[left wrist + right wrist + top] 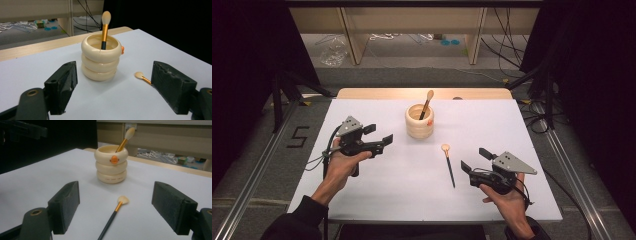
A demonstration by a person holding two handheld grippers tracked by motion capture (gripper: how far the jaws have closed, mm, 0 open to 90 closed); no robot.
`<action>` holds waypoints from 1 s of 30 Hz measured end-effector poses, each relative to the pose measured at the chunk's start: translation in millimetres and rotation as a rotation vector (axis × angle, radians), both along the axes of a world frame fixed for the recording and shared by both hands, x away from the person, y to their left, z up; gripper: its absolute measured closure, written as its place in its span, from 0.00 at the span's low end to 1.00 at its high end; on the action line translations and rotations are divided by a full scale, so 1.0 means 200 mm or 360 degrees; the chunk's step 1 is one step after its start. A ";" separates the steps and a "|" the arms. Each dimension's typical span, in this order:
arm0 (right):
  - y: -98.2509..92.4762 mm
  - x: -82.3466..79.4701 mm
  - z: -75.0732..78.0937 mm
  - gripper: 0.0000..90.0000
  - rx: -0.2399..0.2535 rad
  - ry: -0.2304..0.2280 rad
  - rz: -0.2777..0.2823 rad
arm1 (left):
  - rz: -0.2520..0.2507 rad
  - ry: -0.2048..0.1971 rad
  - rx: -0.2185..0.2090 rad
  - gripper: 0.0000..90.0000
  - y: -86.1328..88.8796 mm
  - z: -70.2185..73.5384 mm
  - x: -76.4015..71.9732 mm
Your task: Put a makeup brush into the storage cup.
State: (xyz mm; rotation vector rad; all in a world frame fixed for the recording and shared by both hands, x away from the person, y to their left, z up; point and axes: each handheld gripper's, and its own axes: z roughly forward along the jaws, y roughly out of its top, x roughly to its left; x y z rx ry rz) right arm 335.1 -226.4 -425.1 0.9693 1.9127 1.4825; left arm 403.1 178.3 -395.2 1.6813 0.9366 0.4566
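We see a cream, three-ringed holder (419,121) with an orange spot on the side facing the right gripper view. The brush standing in the holder (105,27) has pale cream bristles, a gold ferrule and a black handle. The brush lying right of the holder (448,164) has matching colours: cream tip, gold ferrule, black handle. The table top (377,190) under the holder is plain white, with a light wood edge behind it. Both grippers (374,137) (474,160) are black with grey plates.
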 end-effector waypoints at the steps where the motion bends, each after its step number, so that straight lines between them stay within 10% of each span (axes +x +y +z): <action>1: 0.00 0.00 0.00 0.26 -0.0001 0.0000 0.0000 | 0.0003 -0.0004 0.0001 0.24 0.00 0.00 -0.01; 30: -0.01 0.01 -0.01 0.26 0.0008 0.0002 -0.0008 | -0.0076 -0.0009 0.0027 0.21 0.01 -0.06 -0.20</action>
